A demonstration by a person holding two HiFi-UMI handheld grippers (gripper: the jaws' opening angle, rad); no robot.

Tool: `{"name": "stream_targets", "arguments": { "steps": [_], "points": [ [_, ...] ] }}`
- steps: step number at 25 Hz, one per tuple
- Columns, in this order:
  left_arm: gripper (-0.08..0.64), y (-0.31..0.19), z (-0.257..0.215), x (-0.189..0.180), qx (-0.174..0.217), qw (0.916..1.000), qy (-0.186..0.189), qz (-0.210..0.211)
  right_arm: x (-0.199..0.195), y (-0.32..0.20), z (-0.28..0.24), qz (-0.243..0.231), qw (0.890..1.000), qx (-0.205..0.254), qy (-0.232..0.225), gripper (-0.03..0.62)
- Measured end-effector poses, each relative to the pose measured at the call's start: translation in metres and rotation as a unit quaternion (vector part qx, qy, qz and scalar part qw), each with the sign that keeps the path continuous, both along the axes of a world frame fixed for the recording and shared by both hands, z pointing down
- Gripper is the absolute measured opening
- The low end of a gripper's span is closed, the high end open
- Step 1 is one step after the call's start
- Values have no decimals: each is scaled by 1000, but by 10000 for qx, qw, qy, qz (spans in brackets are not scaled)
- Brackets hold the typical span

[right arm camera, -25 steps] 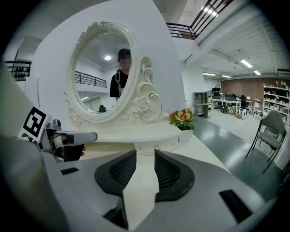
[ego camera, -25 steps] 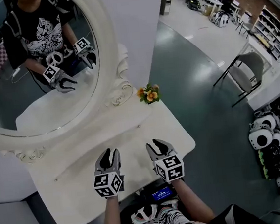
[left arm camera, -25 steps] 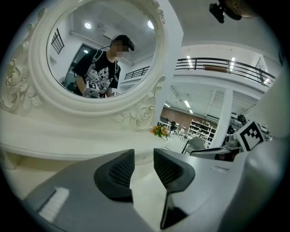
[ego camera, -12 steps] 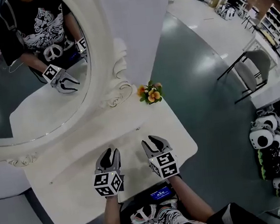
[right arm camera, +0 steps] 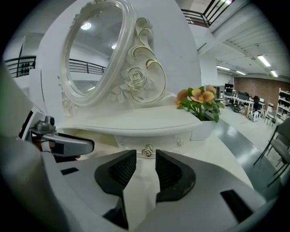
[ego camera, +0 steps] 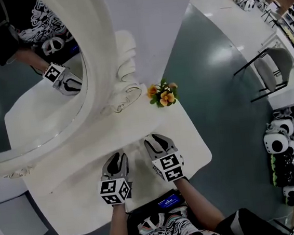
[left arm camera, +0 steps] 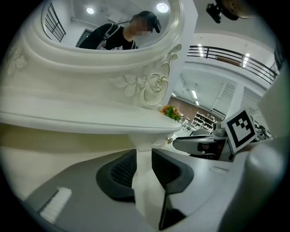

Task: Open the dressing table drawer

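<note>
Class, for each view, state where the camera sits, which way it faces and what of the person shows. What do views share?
Head view: on the head, facing steeply down at the dressing table and mirror; shows forearms, left gripper, right gripper.
Left gripper view: on the left gripper, facing along its closing, empty jaws toward the table edge; right gripper at right.
Right gripper view: on the right gripper, facing along its open jaws at the drawer knob; left gripper at left.
Shared: flowers, all three.

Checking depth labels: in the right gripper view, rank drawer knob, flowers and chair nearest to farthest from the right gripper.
1. Drawer knob, dead ahead, centre.
2. Flowers, up right, on the tabletop.
3. Chair, far right, on the floor.
</note>
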State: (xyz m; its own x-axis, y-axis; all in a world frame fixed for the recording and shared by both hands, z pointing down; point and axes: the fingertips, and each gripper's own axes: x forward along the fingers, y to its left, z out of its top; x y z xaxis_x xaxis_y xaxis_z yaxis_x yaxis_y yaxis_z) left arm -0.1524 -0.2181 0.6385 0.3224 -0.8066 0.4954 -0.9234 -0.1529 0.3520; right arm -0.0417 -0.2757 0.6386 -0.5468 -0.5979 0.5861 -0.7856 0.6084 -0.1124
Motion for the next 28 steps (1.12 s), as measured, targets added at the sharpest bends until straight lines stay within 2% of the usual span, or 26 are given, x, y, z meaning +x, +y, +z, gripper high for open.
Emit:
{"name": "stream_targets", "arguments": {
  "steps": [7,9,14,28],
  "points": [
    [104,-3,2,6,-51,10000,33,10,-12,-10,6,-145,9999,61,53,125],
    [103,-3,3,6,-56,10000,17,8,-11,-12,10,-136,9998,79,130,93],
    [77,-1,0,4,-10,10000,54,-53,-7,-12,11,-169,9997,3,196,101],
    [77,6,-16,14,142,9998,31,105,20,39,10,-34,9992,-114,381,101]
  ]
}}
